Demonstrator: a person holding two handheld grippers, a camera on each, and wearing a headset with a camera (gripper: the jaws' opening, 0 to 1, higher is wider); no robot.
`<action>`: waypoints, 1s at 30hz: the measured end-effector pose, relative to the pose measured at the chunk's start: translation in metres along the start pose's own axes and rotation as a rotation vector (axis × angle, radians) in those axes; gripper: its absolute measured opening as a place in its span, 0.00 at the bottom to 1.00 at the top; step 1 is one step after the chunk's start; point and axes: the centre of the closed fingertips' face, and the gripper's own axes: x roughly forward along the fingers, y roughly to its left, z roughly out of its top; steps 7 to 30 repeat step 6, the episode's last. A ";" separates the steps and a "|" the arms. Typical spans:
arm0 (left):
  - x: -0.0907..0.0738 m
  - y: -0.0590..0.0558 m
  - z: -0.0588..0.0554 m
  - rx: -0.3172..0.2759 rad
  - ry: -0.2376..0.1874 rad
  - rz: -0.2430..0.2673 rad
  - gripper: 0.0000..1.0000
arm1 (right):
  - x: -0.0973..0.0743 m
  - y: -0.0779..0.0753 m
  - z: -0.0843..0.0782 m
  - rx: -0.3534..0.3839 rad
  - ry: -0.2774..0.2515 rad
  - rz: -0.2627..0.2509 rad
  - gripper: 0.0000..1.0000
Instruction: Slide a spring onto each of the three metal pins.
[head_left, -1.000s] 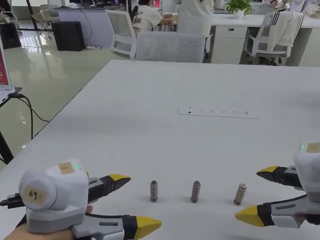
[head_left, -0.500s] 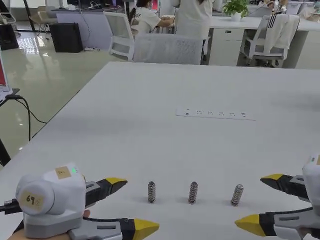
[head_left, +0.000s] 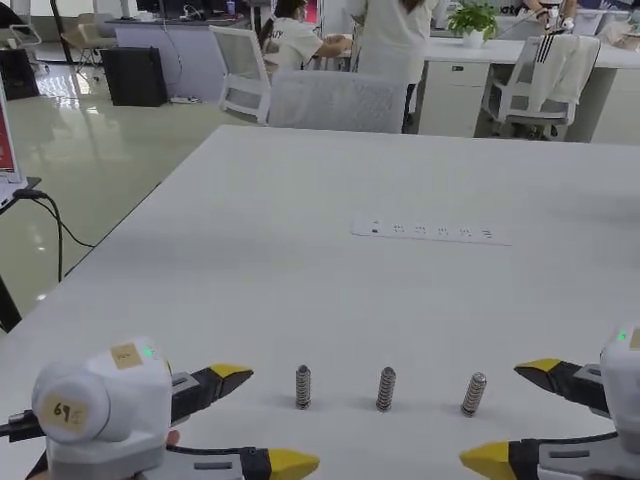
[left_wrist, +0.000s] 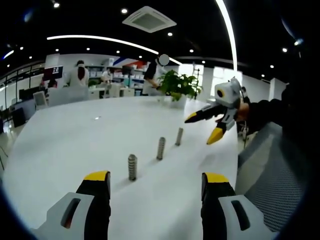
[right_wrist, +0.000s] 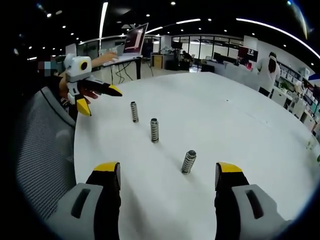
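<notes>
White desk (head_left: 330, 200), open-plan office, chairs (head_left: 338, 100) at 12. Three springs (head_left: 386, 388) at 6, row running 9–3, axes vertical; right spring (head_left: 474, 393) leans slightly. L hand-held gripper (head_left: 275, 417) at 7, R hand-held gripper (head_left: 497, 413) at 5, both released, empty.

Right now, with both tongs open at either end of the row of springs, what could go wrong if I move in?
1. The right spring leans, unlike the middle spring and left spring; a brush from the right tongs could topple it.
2. The springs stand in a row on the table; the left tongs, jaws wide, might knock one while reaching another.
3. What holds them upright is hidden, so how firmly they stand is unclear.
</notes>
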 end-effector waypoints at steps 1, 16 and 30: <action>0.000 0.000 0.000 0.000 0.000 0.000 0.70 | 0.000 0.000 0.000 0.000 -0.003 -0.001 0.77; 0.000 0.001 -0.004 -0.004 0.005 0.004 0.70 | 0.001 0.002 0.000 0.005 -0.005 0.003 0.77; 0.000 0.001 -0.004 -0.004 0.005 0.004 0.70 | 0.001 0.002 0.000 0.005 -0.005 0.003 0.77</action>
